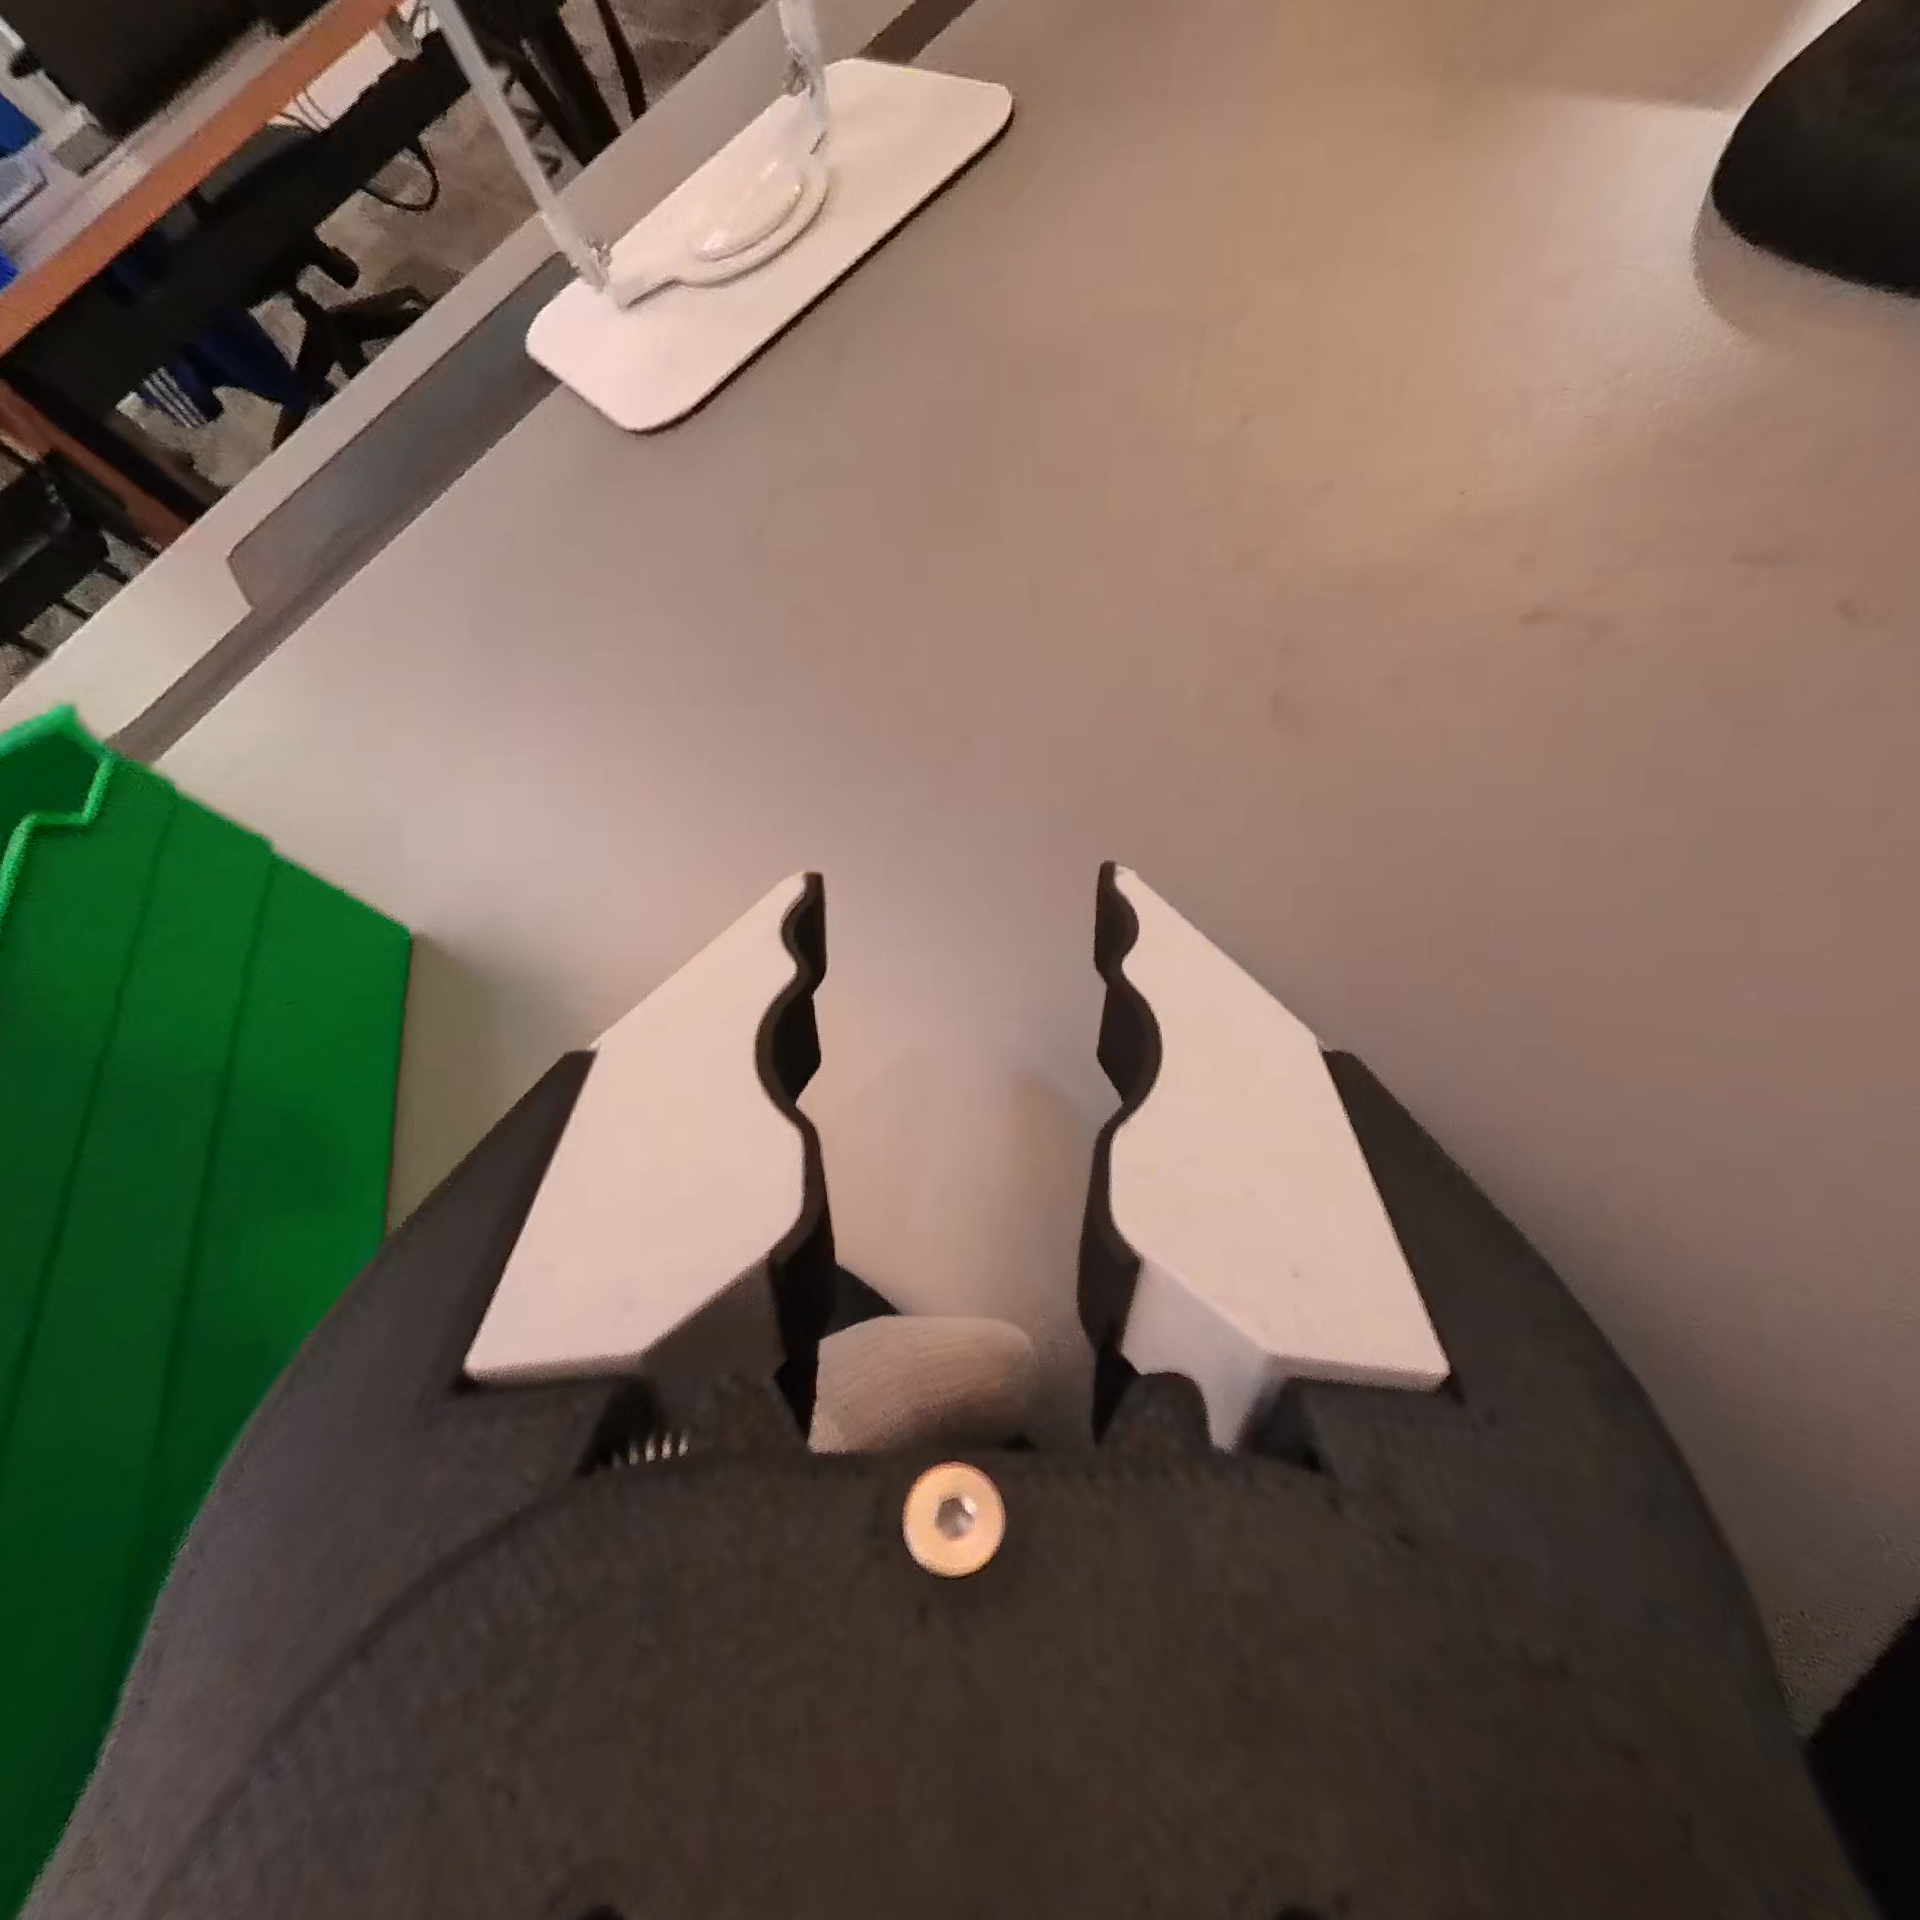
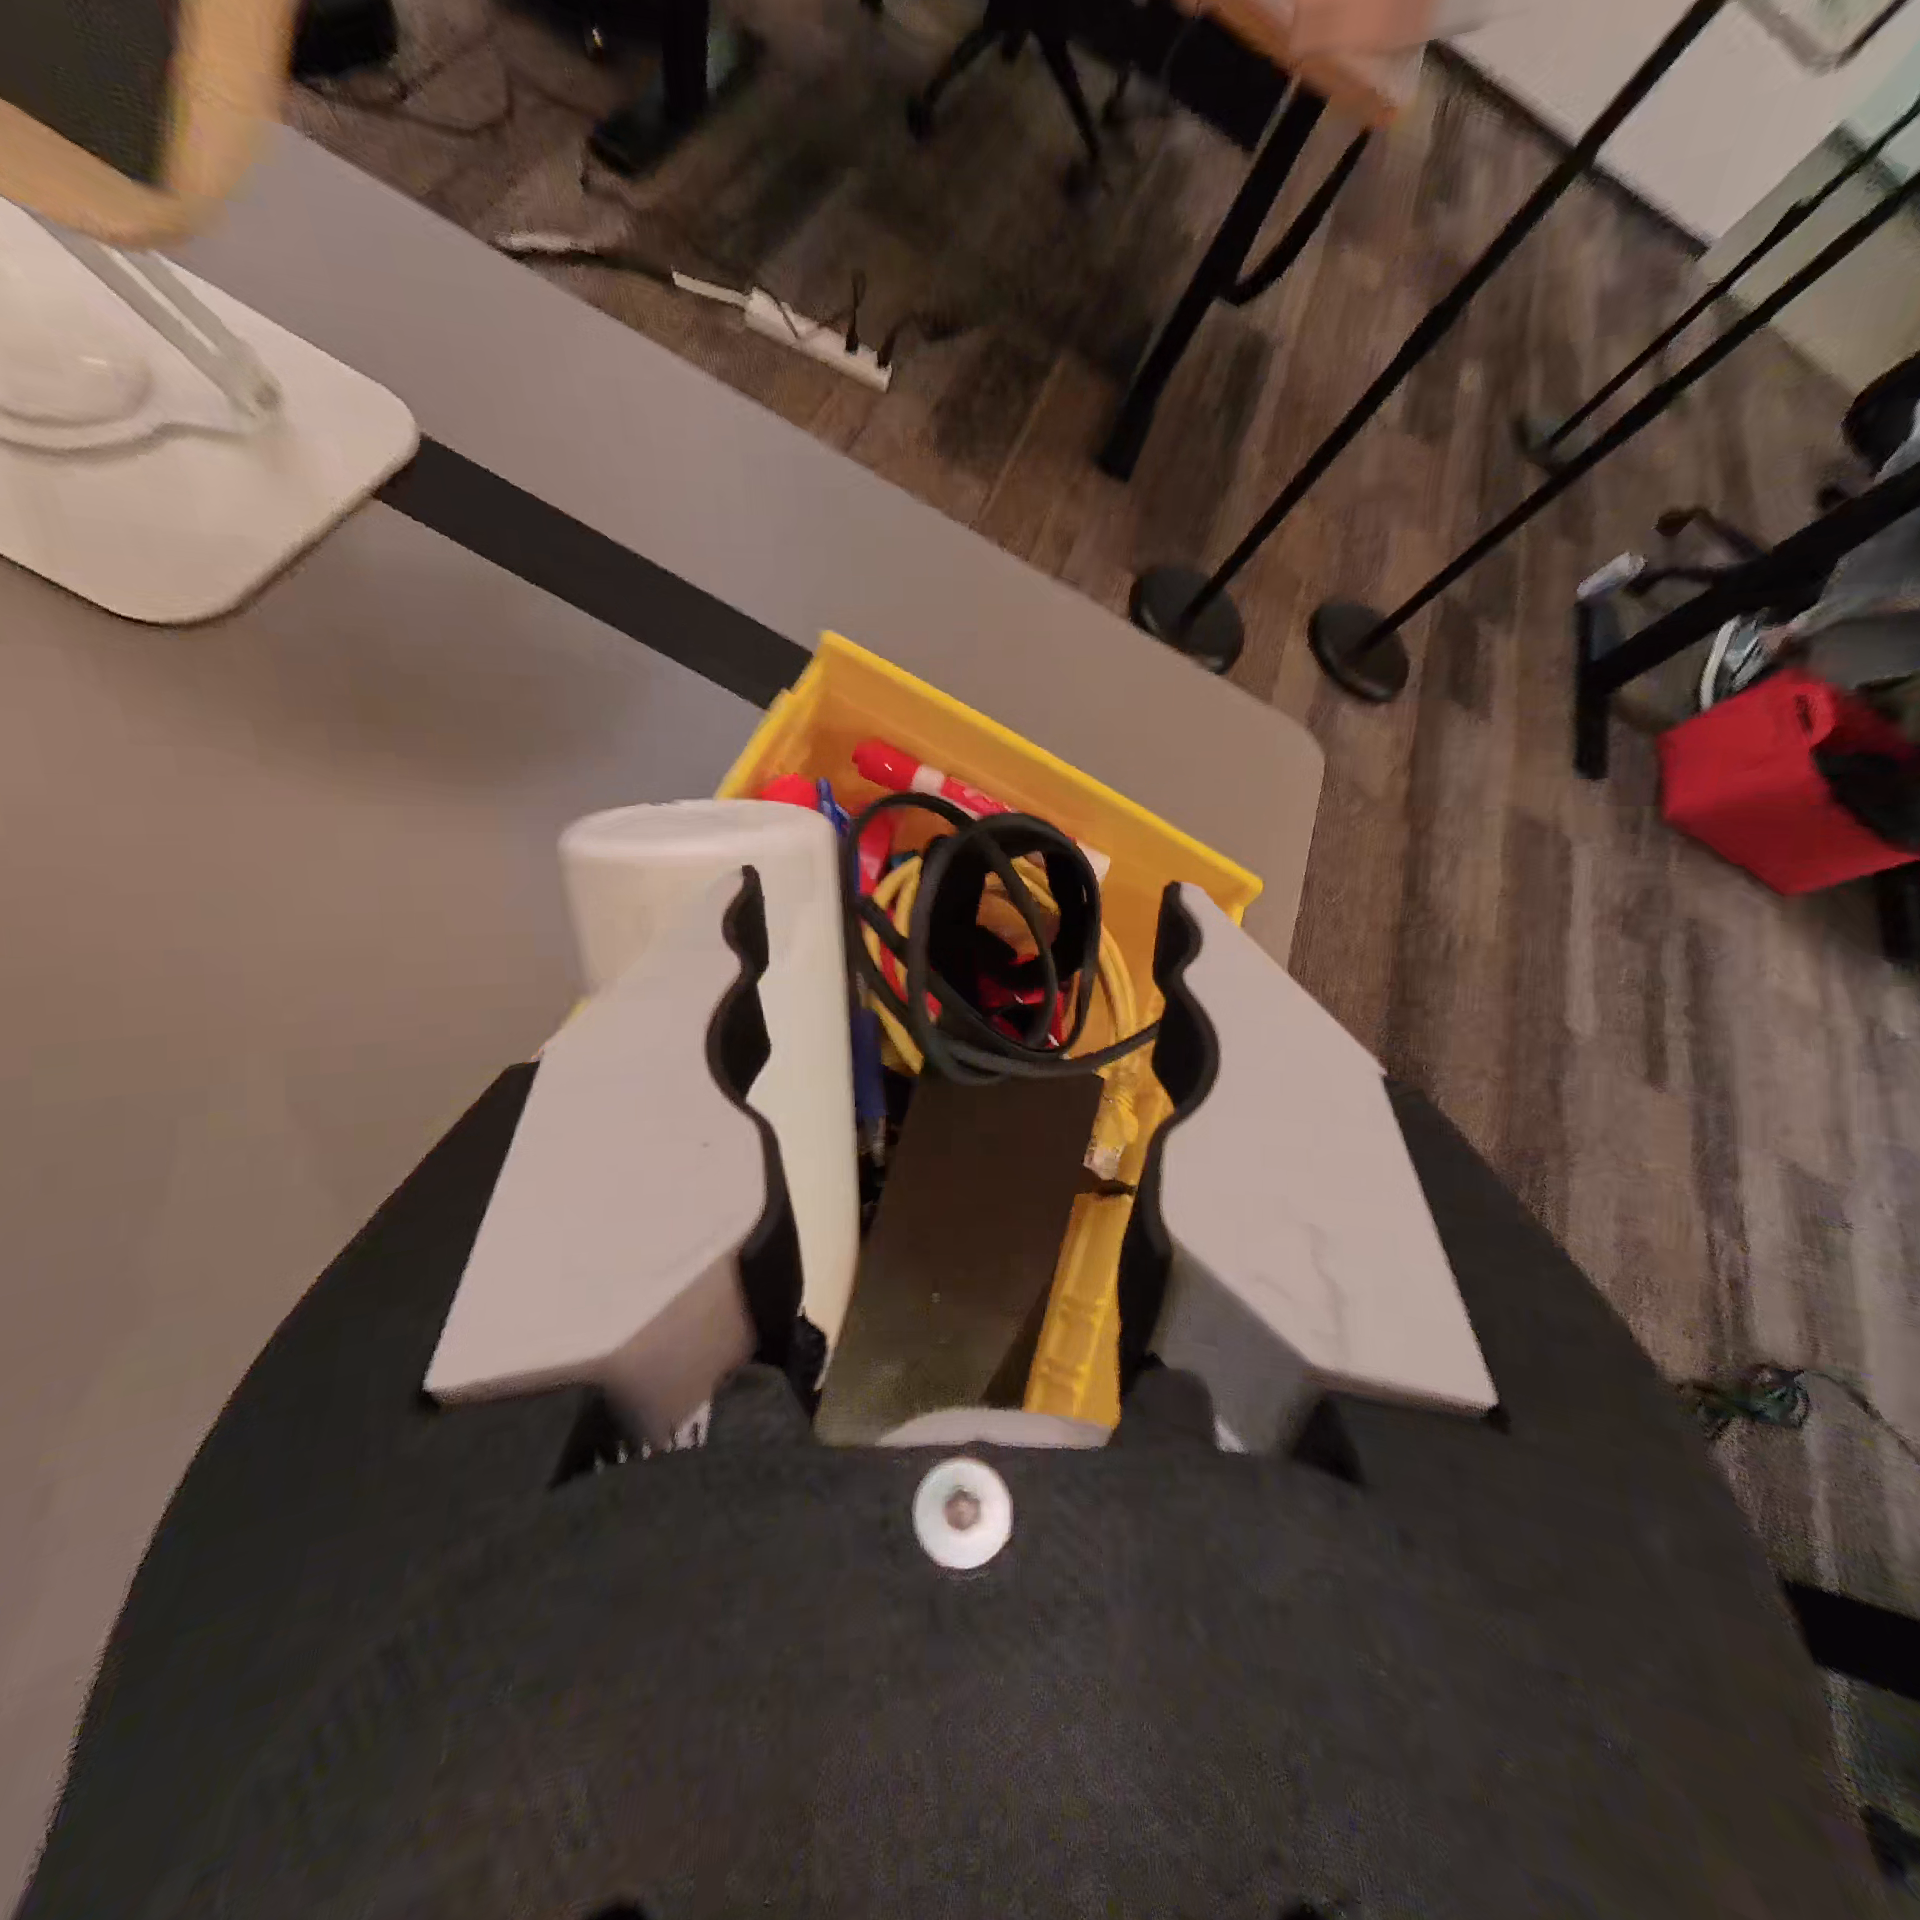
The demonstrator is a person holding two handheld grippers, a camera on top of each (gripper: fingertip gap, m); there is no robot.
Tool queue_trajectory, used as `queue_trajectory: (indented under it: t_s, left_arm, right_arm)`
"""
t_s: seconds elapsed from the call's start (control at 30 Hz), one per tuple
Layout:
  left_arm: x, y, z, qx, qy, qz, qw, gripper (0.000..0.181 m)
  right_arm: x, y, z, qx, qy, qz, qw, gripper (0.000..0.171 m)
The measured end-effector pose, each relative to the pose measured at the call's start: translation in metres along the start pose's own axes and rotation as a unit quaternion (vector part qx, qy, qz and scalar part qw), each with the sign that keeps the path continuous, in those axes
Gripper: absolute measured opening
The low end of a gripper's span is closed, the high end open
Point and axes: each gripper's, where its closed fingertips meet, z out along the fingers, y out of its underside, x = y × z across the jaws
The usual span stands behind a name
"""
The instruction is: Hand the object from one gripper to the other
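- Right tool [image 2: 961, 904]: fingers spread wide, gripping nothing, poised over the yellow bin [image 2: 997, 748] at the desk [image 2: 312, 831] corner.
- White cylinder [image 2: 717, 935]: your likeliest hand-over object, though that is a judgement. It stands in the bin, leaning, its flat end nearest the fingertips and its long axis running roughly along the fingers. It lies against the inner face of the left-hand finger [image 2: 623, 1164]; contact cannot be confirmed.
- Other bin contents: coiled black cable [image 2: 997, 935], yellow cable [image 2: 1117, 997], red marker [image 2: 914, 771], dark flat piece [image 2: 966, 1236].
- Left tool [image 1: 961, 894]: fingers moderately apart, empty, over bare desk beside the green bin [image 1: 156, 1091]; the cylinder is out of its view.
- Nearer tool: your right. Shift it sideways to centre the cylinder before closing.
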Motion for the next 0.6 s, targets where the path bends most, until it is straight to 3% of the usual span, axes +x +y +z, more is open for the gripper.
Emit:
queue_trajectory:
  t_s: [0.13,0.3,0.43,0.6]
  left_arm:
    - [0.009,-0.021,0.019,0.027,0.011,0.016,0.999,0.05]
    - [0.009,-0.046,0.023,0.071,0.031,0.016,0.997,0.051]
    - [-0.016,-0.059,-0.005,0.115,0.001,-0.007,0.993,0.05]
    - [-0.085,-0.042,-0.059,0.104,-0.136,0.018,0.985,0.055]
  right_arm:
    - [-0.063,-0.038,-0.05,0.063,-0.017,-0.049,0.997,0.069]
    - [-0.153,-0.049,-0.081,0.09,-0.046,-0.109,0.989,0.07]
    - [-0.16,-0.033,-0.09,0.088,-0.016,-0.1,0.991,0.069]
    - [-0.14,-0.003,-0.093,0.088,0.017,-0.059,0.994,0.074]
